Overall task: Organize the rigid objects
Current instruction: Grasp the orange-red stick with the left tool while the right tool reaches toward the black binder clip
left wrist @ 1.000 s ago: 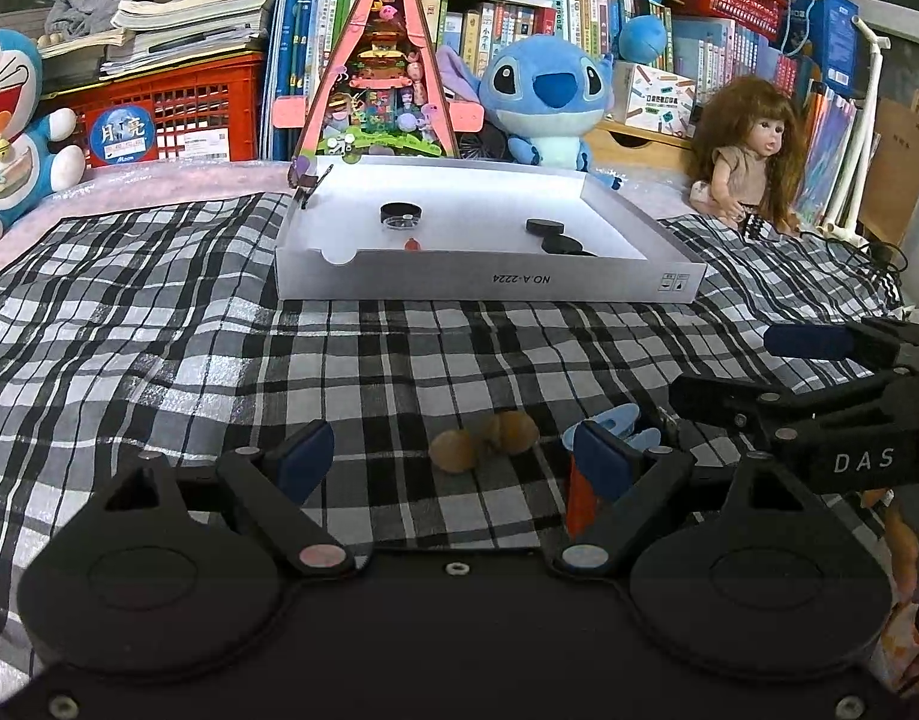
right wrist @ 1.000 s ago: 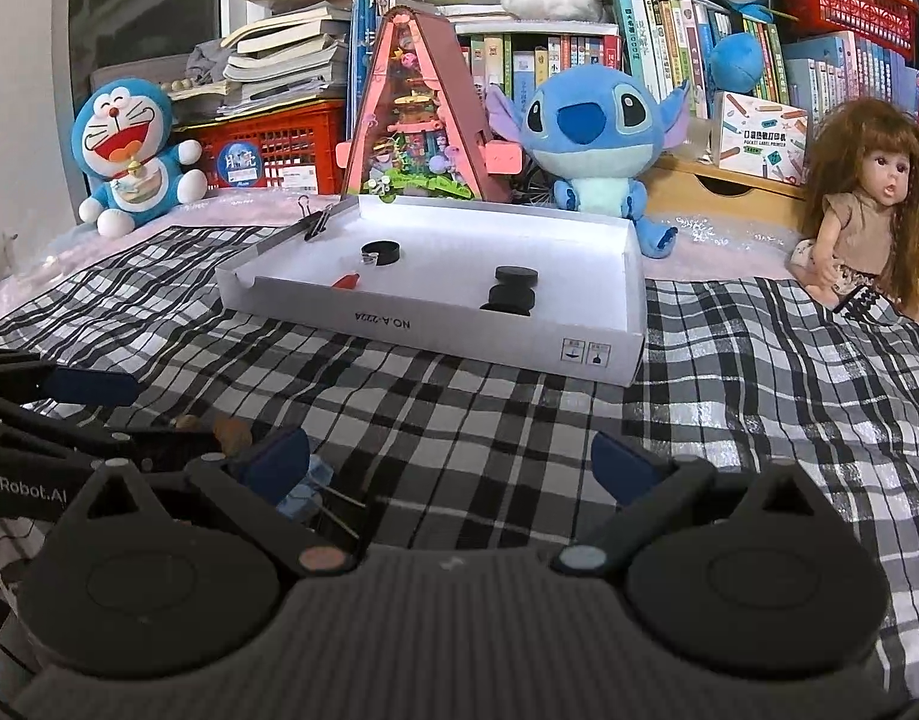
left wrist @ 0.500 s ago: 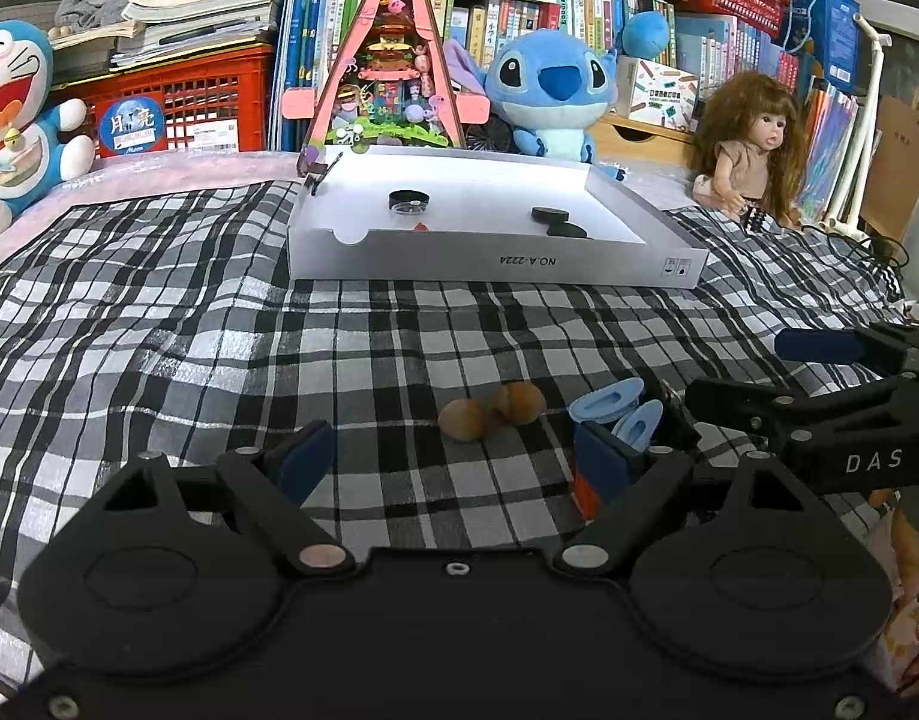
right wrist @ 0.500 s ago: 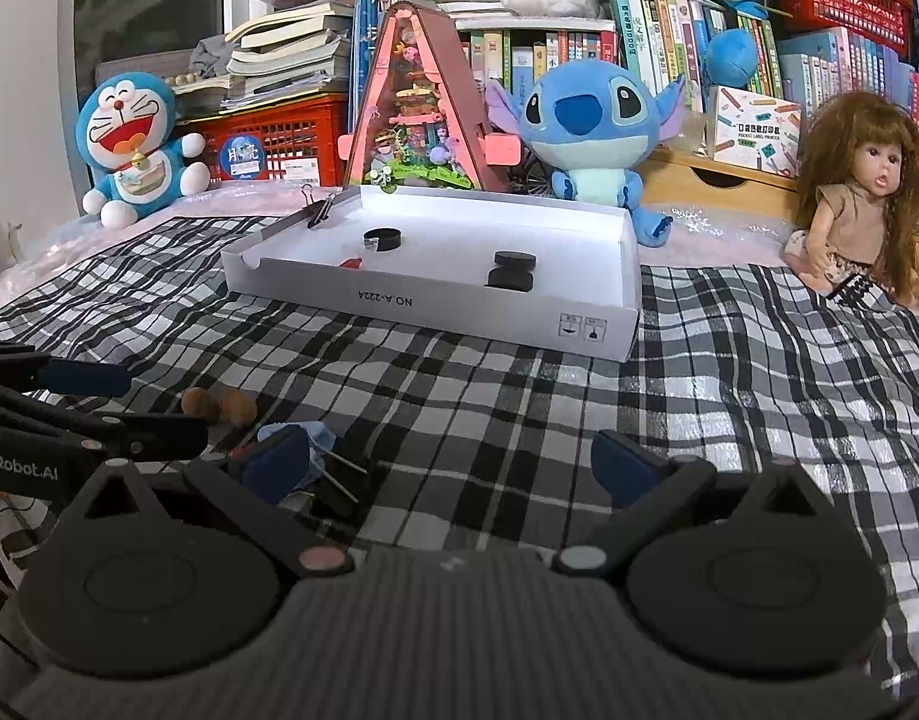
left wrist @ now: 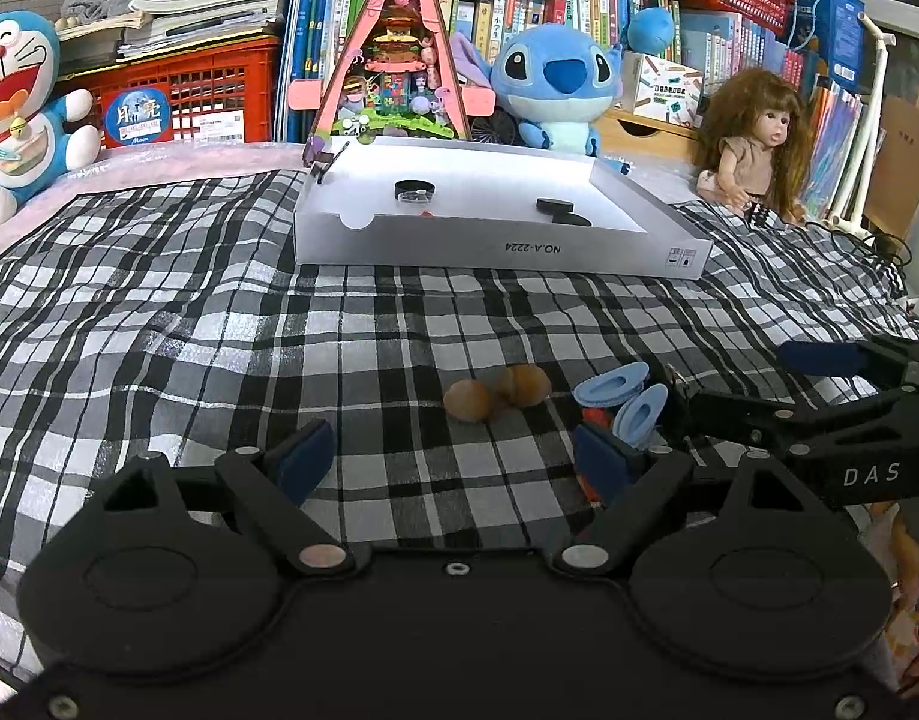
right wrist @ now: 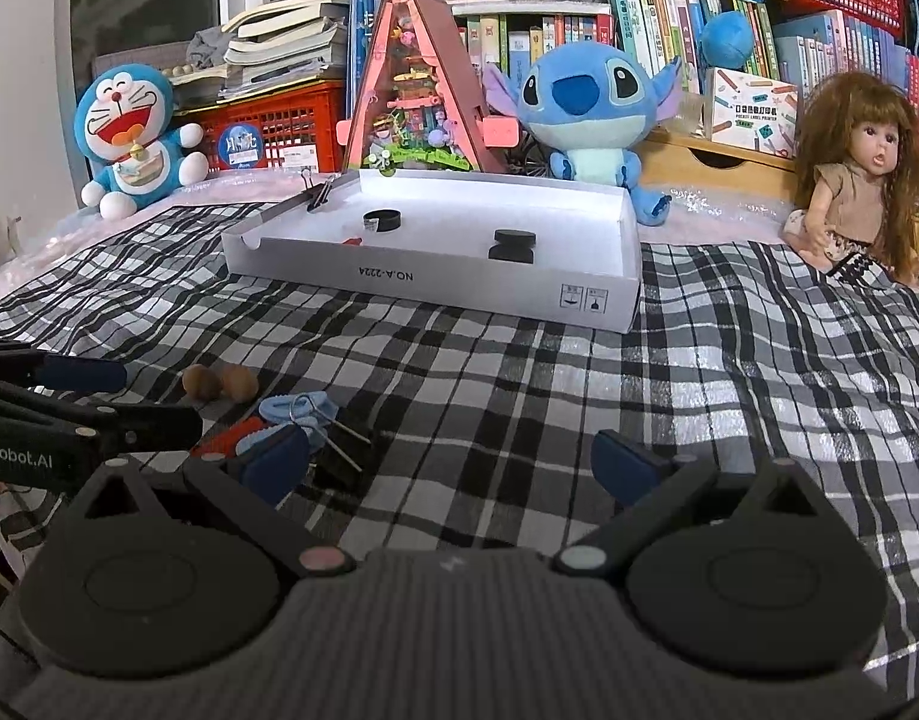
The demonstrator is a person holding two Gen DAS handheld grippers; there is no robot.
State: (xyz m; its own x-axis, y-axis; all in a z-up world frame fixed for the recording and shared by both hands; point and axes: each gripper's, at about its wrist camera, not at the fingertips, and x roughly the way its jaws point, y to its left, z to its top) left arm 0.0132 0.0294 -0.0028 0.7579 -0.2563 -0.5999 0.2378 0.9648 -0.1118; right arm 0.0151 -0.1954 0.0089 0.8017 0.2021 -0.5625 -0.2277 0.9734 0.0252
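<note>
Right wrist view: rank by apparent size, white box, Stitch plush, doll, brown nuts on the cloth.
1. white box, widest by far.
2. and 3. Stitch plush and doll look about alike; not ranked.
4. brown nuts, smallest, despite being nearest the camera.

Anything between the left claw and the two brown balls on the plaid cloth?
Nothing visible. The left claw is open, and only bare plaid cloth lies between it and the brown balls.
</note>
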